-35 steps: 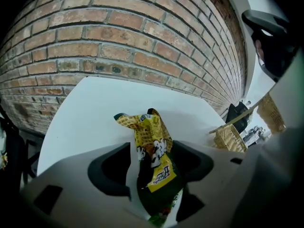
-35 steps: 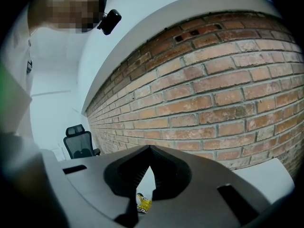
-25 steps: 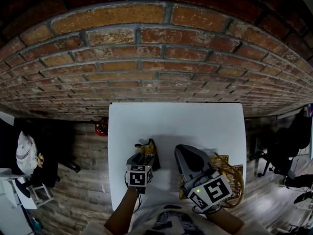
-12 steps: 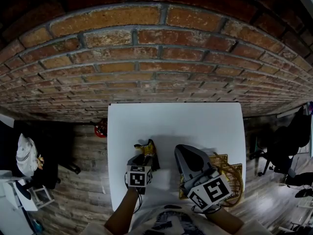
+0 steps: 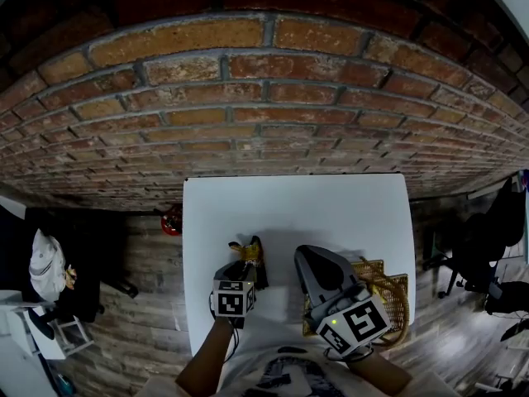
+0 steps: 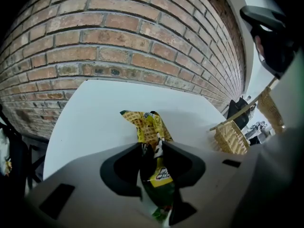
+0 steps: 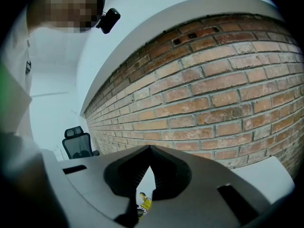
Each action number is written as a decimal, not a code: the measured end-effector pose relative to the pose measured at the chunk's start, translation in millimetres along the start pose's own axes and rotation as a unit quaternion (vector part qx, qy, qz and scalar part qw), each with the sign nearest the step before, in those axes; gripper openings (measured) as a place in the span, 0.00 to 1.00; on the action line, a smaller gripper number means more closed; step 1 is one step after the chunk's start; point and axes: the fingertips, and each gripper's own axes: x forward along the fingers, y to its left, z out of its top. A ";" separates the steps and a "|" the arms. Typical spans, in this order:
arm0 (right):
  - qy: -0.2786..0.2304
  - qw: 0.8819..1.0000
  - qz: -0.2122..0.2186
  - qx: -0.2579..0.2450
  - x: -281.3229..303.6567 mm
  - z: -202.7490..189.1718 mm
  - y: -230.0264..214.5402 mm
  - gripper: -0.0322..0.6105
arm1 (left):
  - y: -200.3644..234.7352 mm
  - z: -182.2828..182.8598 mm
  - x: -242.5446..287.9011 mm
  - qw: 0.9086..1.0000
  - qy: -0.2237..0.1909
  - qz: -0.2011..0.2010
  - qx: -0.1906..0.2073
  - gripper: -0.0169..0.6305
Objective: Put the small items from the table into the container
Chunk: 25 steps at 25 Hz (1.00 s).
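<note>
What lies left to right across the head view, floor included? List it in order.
Red object on the floor → left gripper, jaws closing with the snack packet between them → right gripper → wicker basket → office chair.

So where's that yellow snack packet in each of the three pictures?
Head view: the snack packet lies on the white table, left of centre, at the tip of the left gripper.
Left gripper view: picture centre, between that gripper's closing jaws.
Right gripper view: a small yellow scrap at the bottom, seen below the jaws.
Shared landmark: the brick wall behind the table.
</note>
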 end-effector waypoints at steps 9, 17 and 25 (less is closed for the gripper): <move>-0.019 1.000 -0.008 -0.003 -22.6 9.6 3.3 0.08 | -5.7 6.3 -14.0 1.000 -0.023 0.000 -0.003 0.26; -0.038 0.999 -0.009 -0.006 -49.7 17.6 14.8 0.08 | -15.4 12.6 -34.1 0.999 -0.048 0.005 0.003 0.25; -0.066 0.998 -0.008 -0.012 -83.2 27.7 30.1 0.08 | -28.2 23.7 -69.8 0.996 -0.085 0.009 0.016 0.24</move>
